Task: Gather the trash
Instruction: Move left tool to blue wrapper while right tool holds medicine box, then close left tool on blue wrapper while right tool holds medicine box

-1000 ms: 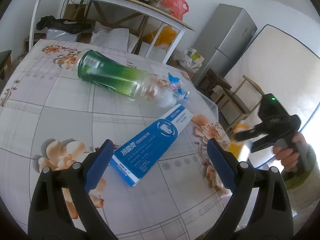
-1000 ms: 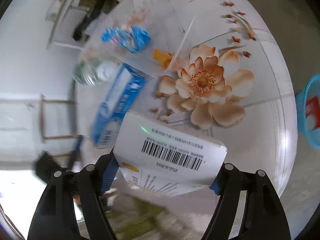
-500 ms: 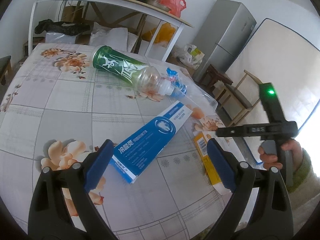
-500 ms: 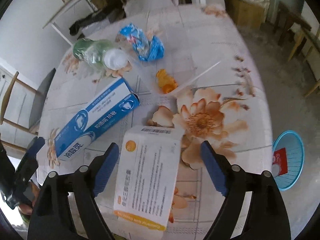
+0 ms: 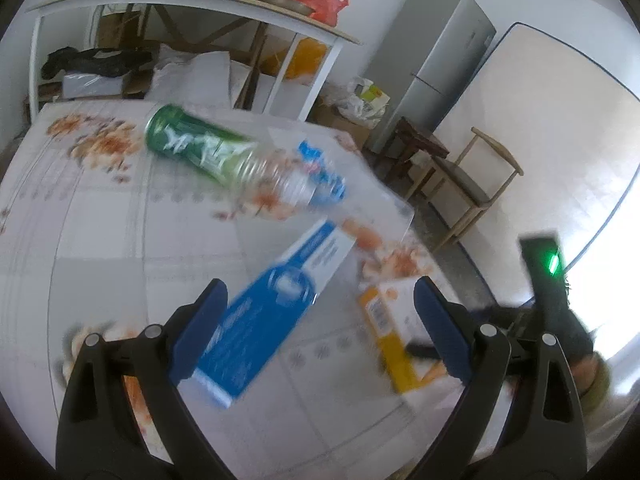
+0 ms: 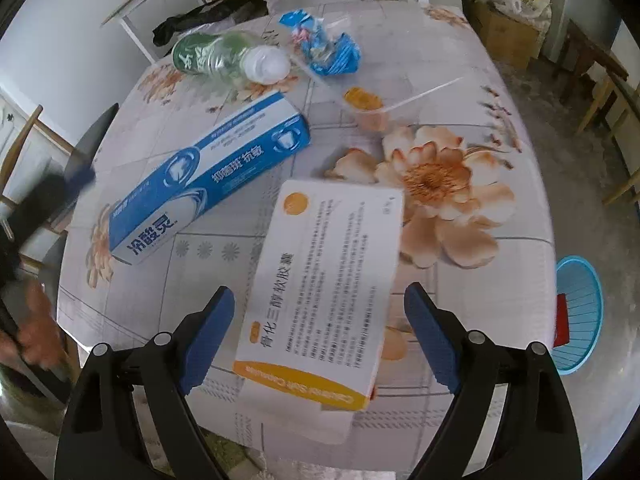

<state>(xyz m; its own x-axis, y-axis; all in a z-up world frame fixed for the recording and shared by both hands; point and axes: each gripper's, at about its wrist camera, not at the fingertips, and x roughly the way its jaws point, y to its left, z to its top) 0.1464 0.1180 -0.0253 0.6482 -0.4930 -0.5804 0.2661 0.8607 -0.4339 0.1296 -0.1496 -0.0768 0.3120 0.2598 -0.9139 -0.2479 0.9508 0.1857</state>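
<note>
A white-and-orange medicine box (image 6: 328, 280) lies flat on the flowered table (image 6: 500, 80). My right gripper (image 6: 318, 290) hangs over the box, open, its blue pads clear of both sides. A blue toothpaste box (image 6: 208, 176) lies to its left. Farther back lie a green plastic bottle (image 6: 224, 56) and a crumpled blue wrapper (image 6: 324, 44). In the blurred left wrist view my left gripper (image 5: 318, 284) is open and empty above the toothpaste box (image 5: 276, 300), with the medicine box (image 5: 390, 320) to its right.
An orange scrap (image 6: 364, 100) lies inside clear plastic near the table's middle. A blue basket (image 6: 580, 312) with something red in it stands on the floor to the right of the table. Chairs (image 5: 472, 184), a fridge (image 5: 436, 60) and a cluttered shelf table (image 5: 200, 0) stand beyond.
A second ago my right gripper held the medicine box; its jaws have spread and the box now lies on the table. The left gripper has shifted a little and its view is blurred.
</note>
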